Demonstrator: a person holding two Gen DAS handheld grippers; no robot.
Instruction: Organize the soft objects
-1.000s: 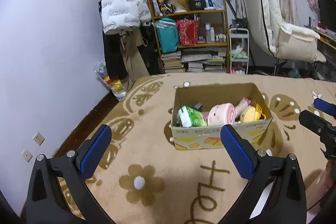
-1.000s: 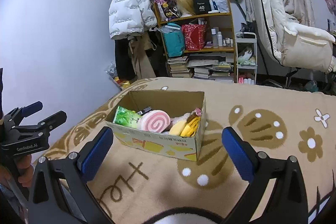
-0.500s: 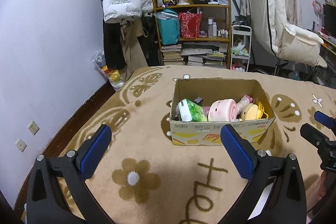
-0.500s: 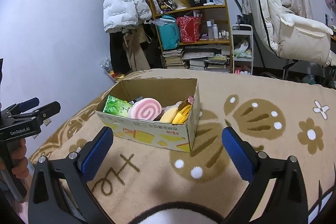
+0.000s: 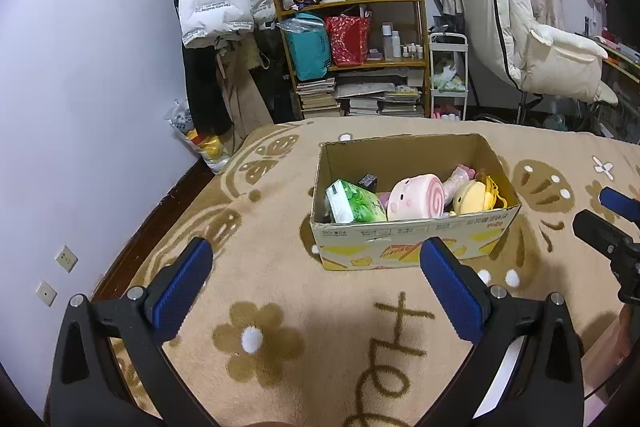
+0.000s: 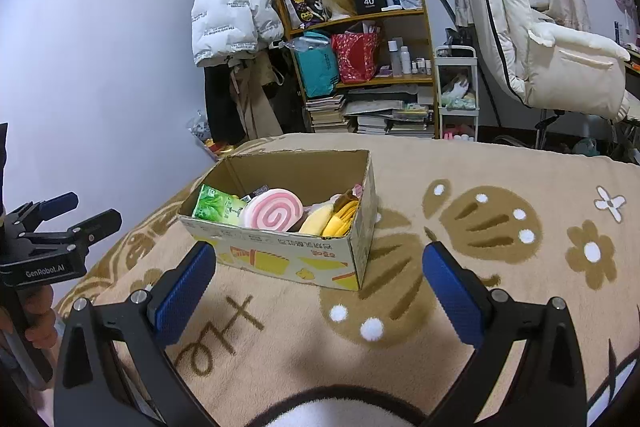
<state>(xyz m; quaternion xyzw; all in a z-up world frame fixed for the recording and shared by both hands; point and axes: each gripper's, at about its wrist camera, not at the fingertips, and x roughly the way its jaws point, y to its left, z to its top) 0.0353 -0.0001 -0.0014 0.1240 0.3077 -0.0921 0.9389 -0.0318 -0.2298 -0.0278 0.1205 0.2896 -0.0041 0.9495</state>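
Both grippers have drawn nearer the box (image 5: 412, 203); the left gripper (image 5: 316, 291) and right gripper (image 6: 316, 291) hang released, holding nothing. Box sits mid-blanket (image 5: 280, 291), holding the pink roll (image 5: 416, 195), green pack (image 5: 354, 205) and yellow plush (image 5: 474, 197).

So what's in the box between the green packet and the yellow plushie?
The pink swirl-roll plushie lies between the green packet and the yellow plushie in the cardboard box; both wrist views show it.

both views low, facing box (image 5: 412, 223)
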